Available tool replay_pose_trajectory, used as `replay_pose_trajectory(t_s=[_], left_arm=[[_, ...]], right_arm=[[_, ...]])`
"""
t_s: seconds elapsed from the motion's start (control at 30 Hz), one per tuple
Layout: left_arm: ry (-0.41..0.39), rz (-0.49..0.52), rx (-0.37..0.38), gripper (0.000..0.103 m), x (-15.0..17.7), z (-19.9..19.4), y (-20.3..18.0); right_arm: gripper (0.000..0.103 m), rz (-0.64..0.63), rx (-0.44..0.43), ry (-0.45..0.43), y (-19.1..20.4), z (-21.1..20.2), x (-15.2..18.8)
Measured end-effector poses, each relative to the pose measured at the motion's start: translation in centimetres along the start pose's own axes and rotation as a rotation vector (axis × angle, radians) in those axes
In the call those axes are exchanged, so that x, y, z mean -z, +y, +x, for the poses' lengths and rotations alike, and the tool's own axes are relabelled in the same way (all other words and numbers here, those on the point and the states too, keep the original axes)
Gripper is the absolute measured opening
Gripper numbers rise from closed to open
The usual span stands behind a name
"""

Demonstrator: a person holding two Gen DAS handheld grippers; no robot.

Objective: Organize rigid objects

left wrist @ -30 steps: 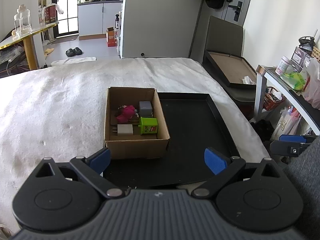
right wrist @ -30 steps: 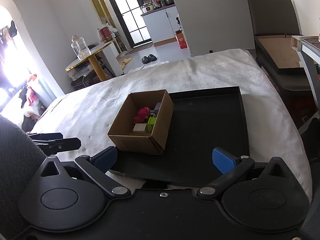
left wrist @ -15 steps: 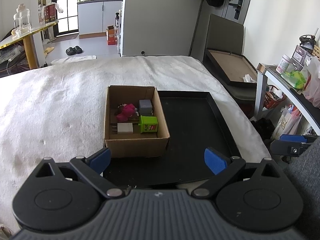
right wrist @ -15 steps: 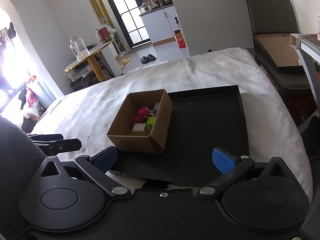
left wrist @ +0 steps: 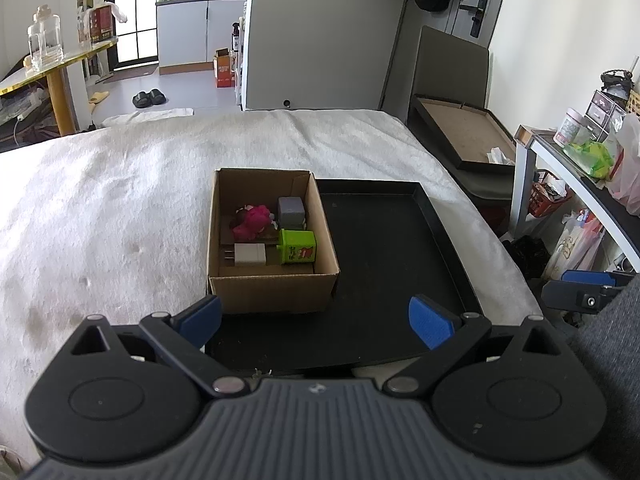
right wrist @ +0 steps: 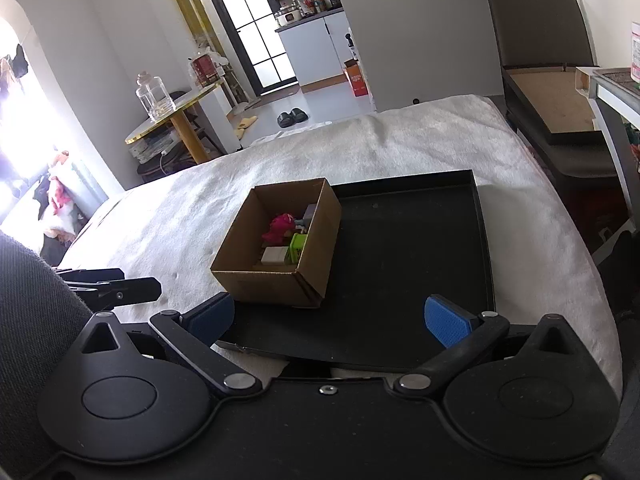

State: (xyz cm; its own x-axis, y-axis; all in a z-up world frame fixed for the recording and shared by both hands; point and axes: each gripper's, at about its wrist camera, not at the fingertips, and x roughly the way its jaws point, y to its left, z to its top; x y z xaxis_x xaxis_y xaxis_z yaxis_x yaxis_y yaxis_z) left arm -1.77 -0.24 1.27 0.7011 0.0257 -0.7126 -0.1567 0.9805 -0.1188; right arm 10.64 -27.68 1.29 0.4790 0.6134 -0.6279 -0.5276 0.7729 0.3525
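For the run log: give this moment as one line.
left gripper open, empty | right gripper open, empty | brown cardboard box on black tray | green block, white charger inside box

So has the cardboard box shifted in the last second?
No. In the left wrist view the box sits at the tray's left edge as before, with the green block in the same near right corner.

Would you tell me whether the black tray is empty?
Nearly: the black tray holds only the cardboard box; its remaining floor is bare.
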Motion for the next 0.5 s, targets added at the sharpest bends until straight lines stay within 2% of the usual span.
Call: replay_pose_trajectory(t_s=[0.5], left_arm=[[-0.004,-0.018,0.008,0.100,0.14,-0.02,0.43]], right_arm=[[0.103,-0.006,0.012,-0.001,0.23,-0.16,-0.16]])
